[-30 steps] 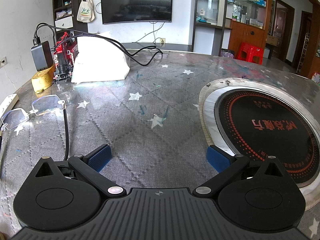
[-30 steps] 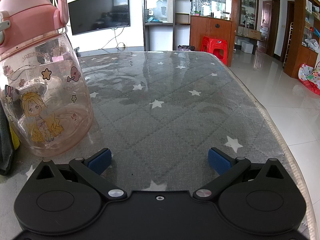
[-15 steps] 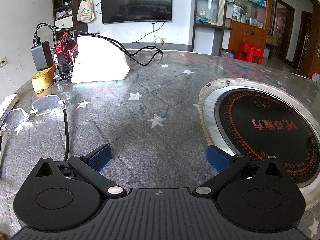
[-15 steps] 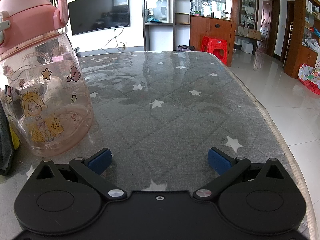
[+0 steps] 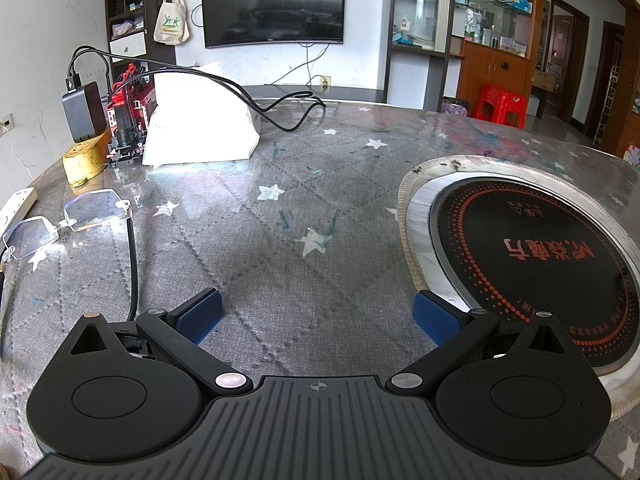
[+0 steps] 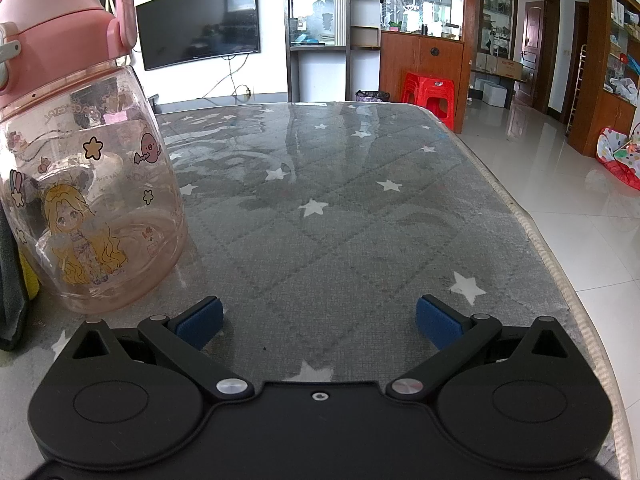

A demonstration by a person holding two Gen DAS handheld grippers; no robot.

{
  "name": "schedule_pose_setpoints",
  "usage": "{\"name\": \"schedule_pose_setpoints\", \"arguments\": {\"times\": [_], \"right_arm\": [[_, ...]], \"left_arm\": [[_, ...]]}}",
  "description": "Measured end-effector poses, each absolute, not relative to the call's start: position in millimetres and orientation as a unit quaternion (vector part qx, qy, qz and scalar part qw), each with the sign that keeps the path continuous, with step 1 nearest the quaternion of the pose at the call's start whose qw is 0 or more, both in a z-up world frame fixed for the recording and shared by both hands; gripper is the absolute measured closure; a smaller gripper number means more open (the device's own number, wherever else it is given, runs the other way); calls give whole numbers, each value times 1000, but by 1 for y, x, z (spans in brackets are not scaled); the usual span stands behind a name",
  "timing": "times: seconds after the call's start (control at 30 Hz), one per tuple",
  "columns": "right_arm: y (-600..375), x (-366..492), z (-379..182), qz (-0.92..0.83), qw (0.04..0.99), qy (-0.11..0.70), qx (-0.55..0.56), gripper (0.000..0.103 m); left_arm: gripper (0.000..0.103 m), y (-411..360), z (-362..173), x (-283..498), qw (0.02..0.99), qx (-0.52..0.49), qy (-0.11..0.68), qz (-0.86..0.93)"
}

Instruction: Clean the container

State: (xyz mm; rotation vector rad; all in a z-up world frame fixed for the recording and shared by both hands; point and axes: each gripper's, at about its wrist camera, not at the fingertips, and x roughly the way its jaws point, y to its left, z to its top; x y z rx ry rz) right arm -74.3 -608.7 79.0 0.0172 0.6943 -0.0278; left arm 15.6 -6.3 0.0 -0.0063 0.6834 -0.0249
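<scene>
Two grippers show, one per view, each low over the bench with its blue-padded fingers spread wide and nothing between them: the left gripper and the right gripper. One pink bottle stands upright on the bench ahead and to the left of the right gripper, near its left finger but apart from it; its pink lid is on, and the picture's left and top edges cut off part of the lid and its loop handle. The clear body carries cartoon stickers, and the lettering near its shoulder is too warped to read. Behind the bottle at the left edge, one dark cloth-like shape and a sliver of yellow are mostly hidden; what they are cannot be told. In the left wrist view, one round black cooktop sits set into the bench on the right, its near side hidden by the gripper. One pair of glasses lies at the left, partly cut off, and one white bag stands farther back beside a red gadget whose details are unclear.
</scene>
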Motion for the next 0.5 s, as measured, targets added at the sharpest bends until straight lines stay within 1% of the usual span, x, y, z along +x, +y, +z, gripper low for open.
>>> {"name": "schedule_pose_setpoints", "arguments": {"times": [0.5], "right_arm": [[-618,-70,79,-14,940,341,8,0]], "left_arm": [[0,-7,0,15,942,-3,335,-12]]}}
